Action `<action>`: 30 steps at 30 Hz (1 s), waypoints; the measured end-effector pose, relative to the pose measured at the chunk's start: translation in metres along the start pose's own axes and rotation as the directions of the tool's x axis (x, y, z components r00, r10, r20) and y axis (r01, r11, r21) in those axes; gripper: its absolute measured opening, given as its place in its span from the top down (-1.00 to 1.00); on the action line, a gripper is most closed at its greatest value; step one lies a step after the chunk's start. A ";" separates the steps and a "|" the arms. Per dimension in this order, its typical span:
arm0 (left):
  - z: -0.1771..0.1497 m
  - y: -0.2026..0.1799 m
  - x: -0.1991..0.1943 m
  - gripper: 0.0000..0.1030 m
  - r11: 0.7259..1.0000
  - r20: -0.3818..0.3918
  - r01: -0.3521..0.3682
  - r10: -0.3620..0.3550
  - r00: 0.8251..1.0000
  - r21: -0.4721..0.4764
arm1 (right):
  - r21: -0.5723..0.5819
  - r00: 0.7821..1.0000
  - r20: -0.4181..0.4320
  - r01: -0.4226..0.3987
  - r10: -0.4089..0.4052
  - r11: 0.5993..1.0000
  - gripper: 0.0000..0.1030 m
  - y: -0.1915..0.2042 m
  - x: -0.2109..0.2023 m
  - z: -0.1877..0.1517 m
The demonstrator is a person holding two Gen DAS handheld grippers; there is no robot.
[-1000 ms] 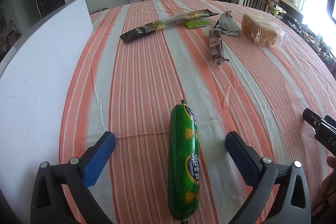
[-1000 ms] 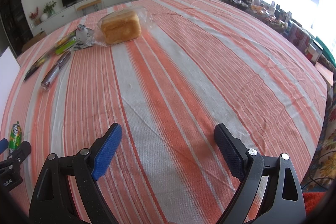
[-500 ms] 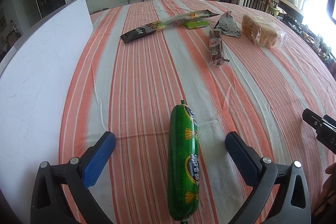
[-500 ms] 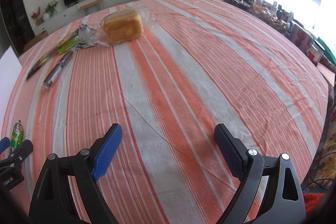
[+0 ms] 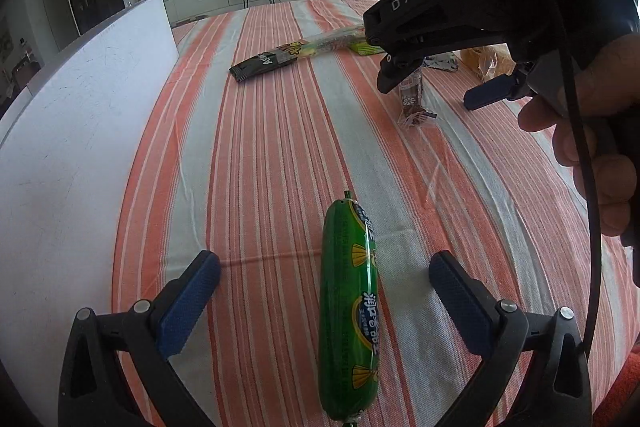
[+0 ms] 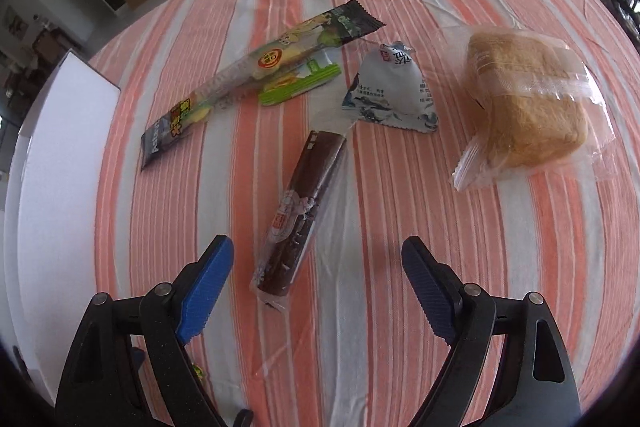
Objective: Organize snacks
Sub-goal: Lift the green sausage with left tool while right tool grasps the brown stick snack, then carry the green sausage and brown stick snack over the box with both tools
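A green sausage lies lengthwise on the striped tablecloth, between the fingers of my left gripper. That gripper is open and its pads are clear of the wrapper. My right gripper hangs tilted down over a brown sausage stick in a clear wrapper. Its jaws are closing, the stick's near end lies between them, and the pads do not touch it. In the left wrist view the right gripper and the hand holding it fill the upper right, above the brown stick.
Beyond the brown stick lie a long black-and-yellow packet, a small green packet, a triangular white-and-blue packet and bread in a clear bag. A white board stands along the table's left side.
The right gripper has swung across the table from bare cloth to above the brown stick, and now looms into the left wrist view. Its jaws have narrowed a little. The left gripper has not moved.
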State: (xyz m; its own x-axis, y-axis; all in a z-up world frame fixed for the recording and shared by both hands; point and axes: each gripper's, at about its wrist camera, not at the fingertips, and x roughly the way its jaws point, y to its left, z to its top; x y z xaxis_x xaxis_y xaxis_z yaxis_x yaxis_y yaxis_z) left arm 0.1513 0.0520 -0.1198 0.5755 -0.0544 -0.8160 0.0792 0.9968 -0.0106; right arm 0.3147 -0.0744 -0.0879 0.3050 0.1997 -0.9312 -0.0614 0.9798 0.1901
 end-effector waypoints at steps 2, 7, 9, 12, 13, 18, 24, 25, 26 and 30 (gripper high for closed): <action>0.000 0.000 0.000 -1.00 1.000 0.000 0.000 0.000 1.000 0.000 | -0.041 0.997 0.033 0.067 -0.066 0.997 -0.40 0.011 0.004 0.001; 0.001 0.000 0.000 -1.00 1.000 0.000 0.000 0.000 1.000 0.000 | -0.139 0.994 0.046 0.101 -0.095 0.985 0.62 0.018 -0.003 -0.014; 0.001 0.000 0.000 -1.00 1.000 0.000 0.000 0.000 1.000 0.000 | -0.158 0.995 0.036 0.092 -0.088 0.983 0.62 0.010 -0.010 -0.027; 0.001 0.000 0.000 -1.00 1.000 0.000 0.000 0.000 1.000 0.000 | -0.180 0.995 0.033 0.104 -0.099 0.978 0.62 -0.008 -0.024 -0.056; 0.001 0.000 0.000 -1.00 1.000 0.000 0.000 0.000 1.000 0.000 | -0.174 0.994 0.038 0.107 -0.102 0.979 0.62 -0.016 -0.031 -0.070; 0.001 0.000 0.000 -1.00 1.000 0.000 0.000 0.000 1.000 0.000 | -0.096 0.993 0.108 0.066 -0.056 0.993 0.61 -0.043 -0.063 -0.155; 0.001 0.000 0.000 -1.00 1.000 0.000 0.000 0.000 1.000 0.000 | -0.021 0.972 0.234 0.023 -0.018 0.999 0.60 -0.061 -0.076 -0.199; 0.001 0.000 0.000 -1.00 1.000 0.000 0.000 0.000 1.000 0.000 | -0.036 0.968 0.248 0.041 -0.031 0.999 0.60 -0.059 -0.076 -0.202; 0.001 0.000 0.000 -1.00 1.000 0.000 0.001 -0.001 1.000 0.000 | -0.049 0.966 0.254 0.063 -0.049 0.997 0.60 -0.056 -0.076 -0.203; 0.001 0.000 0.000 -1.00 1.000 0.000 0.001 -0.001 1.000 0.000 | -0.083 0.961 0.270 0.091 -0.066 0.992 0.25 -0.049 -0.075 -0.203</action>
State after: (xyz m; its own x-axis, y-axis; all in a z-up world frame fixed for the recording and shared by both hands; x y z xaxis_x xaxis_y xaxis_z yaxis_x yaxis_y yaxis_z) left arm 0.1519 0.0520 -0.1191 0.5758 -0.0552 -0.8157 0.0798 0.9967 -0.0111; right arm 0.1021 -0.1368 -0.0908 0.5539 0.1271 -0.8229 -0.1115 0.9907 0.0780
